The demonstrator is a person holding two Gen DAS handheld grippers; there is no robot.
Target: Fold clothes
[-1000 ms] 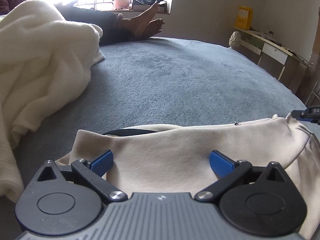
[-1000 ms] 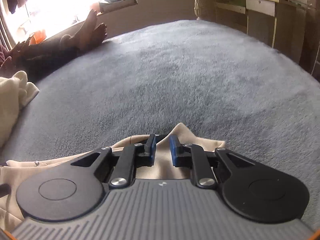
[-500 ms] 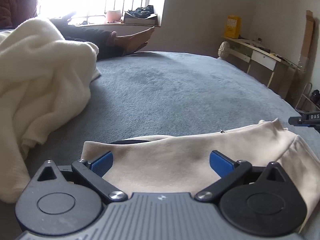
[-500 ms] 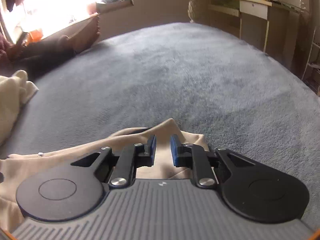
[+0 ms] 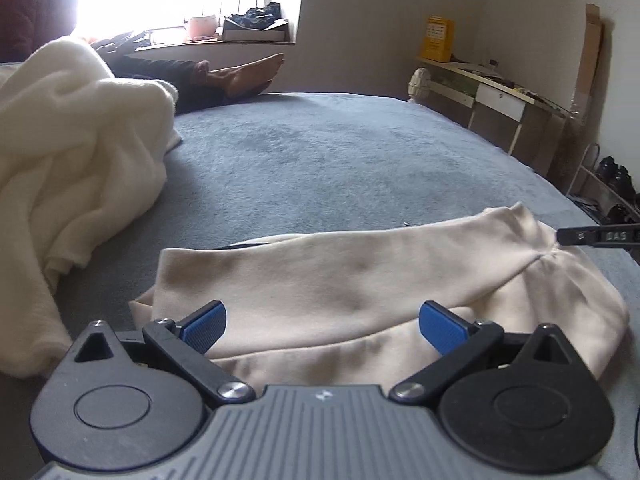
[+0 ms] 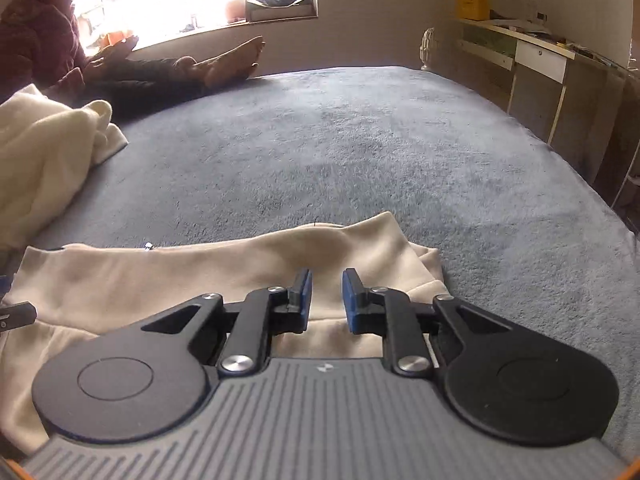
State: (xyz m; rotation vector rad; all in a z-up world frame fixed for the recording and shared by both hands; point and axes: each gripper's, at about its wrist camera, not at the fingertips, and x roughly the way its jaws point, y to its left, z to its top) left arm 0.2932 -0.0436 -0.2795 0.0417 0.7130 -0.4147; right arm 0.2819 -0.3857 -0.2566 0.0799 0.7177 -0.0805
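A beige garment [image 5: 340, 276] lies folded over on the grey bed cover, its top fold edge running left to right. It also shows in the right wrist view [image 6: 208, 276]. My left gripper [image 5: 323, 322] is wide open above the garment's near part and holds nothing. My right gripper [image 6: 325, 300] has its jaws a small gap apart over the garment's right end; the cloth lies below them, not pinched. The right gripper's tip shows at the right edge of the left wrist view [image 5: 592, 236].
A heap of cream fleece [image 5: 68, 168] lies at the left on the grey bed cover [image 5: 340, 168]. A person [image 6: 48, 48] sits at the far side with bare feet [image 6: 232, 64] on the bed. A desk [image 6: 540, 64] stands at the right wall.
Both grippers have lifted and pulled back a little, so more of the garment and the room shows. The right gripper's jaws have widened slightly and the cloth now lies loose below them.
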